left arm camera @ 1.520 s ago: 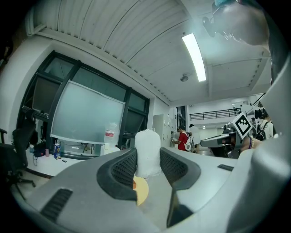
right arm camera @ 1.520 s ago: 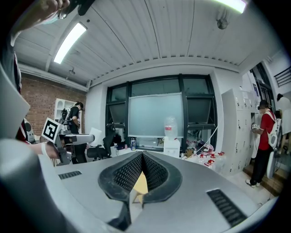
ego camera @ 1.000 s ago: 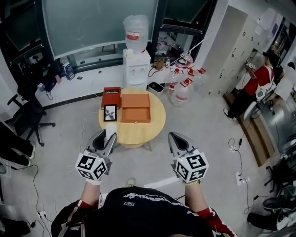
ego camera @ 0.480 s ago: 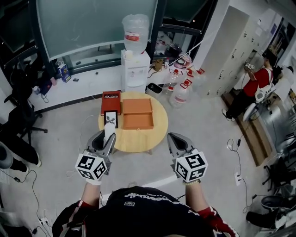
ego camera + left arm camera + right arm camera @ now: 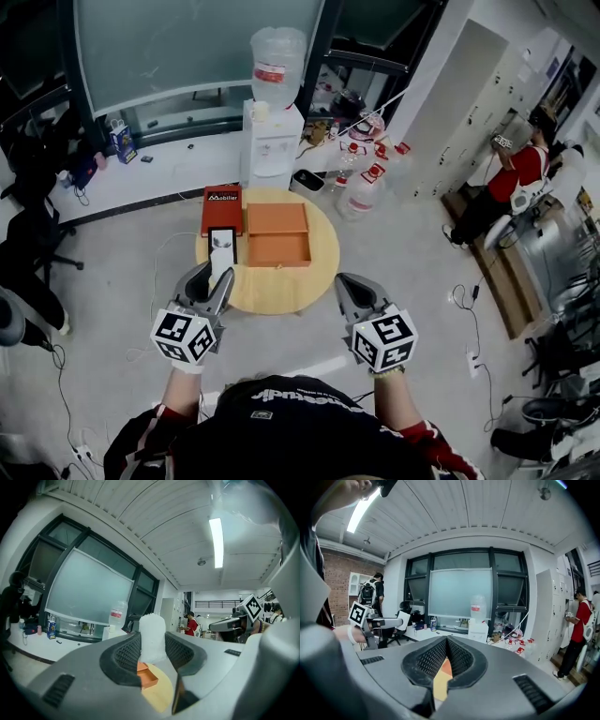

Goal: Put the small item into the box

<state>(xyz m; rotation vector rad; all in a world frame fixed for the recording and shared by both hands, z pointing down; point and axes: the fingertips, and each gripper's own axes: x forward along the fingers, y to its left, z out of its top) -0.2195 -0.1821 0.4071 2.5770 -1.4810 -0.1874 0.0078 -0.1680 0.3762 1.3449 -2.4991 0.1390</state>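
The left hand-held gripper (image 5: 211, 278) clamps the small white item (image 5: 222, 262) at its lower half. It looks light, soft and foam-like, so I'd judge a gentle squeeze is enough. The orange box (image 5: 277, 234) lies open at one o'clock on the round counter (image 5: 281, 286). The right hand-held gripper (image 5: 352, 286) is closed and empty. Both have drawn nearer the counter than a second ago.

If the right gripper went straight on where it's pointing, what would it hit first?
Probably the near edge of the round wooden table, short of the orange box; depth is unclear.
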